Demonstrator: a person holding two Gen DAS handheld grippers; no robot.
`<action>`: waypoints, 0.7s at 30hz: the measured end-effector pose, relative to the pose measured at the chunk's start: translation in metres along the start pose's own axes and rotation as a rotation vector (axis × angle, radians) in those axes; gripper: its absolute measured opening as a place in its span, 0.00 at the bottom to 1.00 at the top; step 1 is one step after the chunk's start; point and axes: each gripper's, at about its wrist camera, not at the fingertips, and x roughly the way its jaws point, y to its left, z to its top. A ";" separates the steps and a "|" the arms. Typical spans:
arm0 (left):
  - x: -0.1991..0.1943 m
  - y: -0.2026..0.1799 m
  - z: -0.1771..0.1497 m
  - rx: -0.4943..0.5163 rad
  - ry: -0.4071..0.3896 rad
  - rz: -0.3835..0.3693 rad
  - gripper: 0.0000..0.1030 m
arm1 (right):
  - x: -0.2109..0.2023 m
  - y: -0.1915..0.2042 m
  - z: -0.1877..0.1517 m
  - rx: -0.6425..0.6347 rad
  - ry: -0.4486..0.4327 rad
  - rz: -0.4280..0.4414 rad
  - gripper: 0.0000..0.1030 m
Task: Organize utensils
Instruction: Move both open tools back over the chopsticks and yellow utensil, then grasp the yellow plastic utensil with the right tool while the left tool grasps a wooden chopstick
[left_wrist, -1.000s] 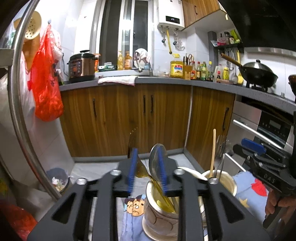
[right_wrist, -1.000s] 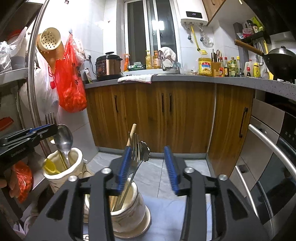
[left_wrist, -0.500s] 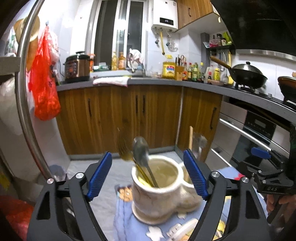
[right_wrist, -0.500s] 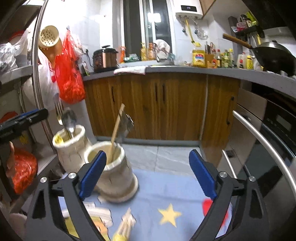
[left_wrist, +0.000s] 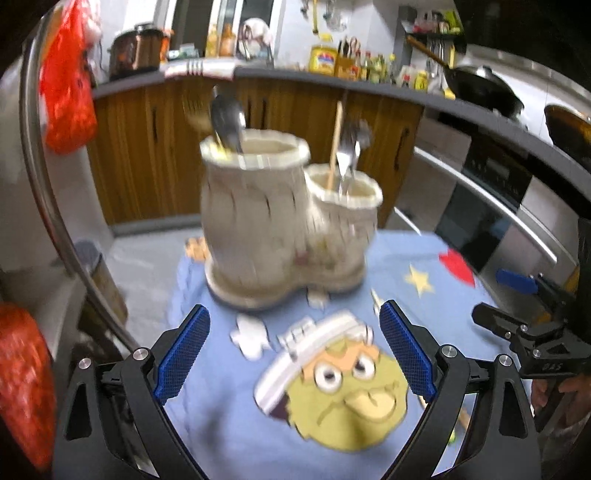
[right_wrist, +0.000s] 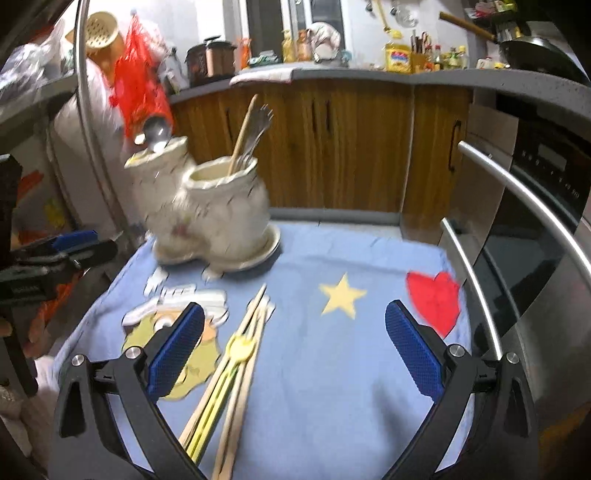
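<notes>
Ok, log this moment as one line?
left gripper: opening, empty | right gripper: opening, empty | chopsticks: loose on blue cloth | holder: spoons, forks inside

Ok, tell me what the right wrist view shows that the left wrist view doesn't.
Only the right wrist view shows the chopsticks lying on the cloth, with a yellow piece on them, and a perforated ladle hanging top left.

Only the left wrist view shows the whole cartoon face print and a second dark pan at the right edge.

Both show the two-pot ceramic holder with a spoon in one pot and a wooden stick in the other, the blue cloth, and each gripper, left and right, opening with nothing between its jaws.
</notes>
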 end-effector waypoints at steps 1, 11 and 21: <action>0.001 0.000 -0.005 -0.005 0.006 0.001 0.90 | 0.001 0.004 -0.005 0.000 0.011 0.007 0.91; 0.000 -0.003 -0.028 0.001 0.013 -0.006 0.90 | 0.022 0.036 -0.039 0.005 0.162 0.065 0.45; -0.003 -0.001 -0.033 -0.008 0.010 -0.031 0.90 | 0.039 0.047 -0.043 0.035 0.252 0.058 0.22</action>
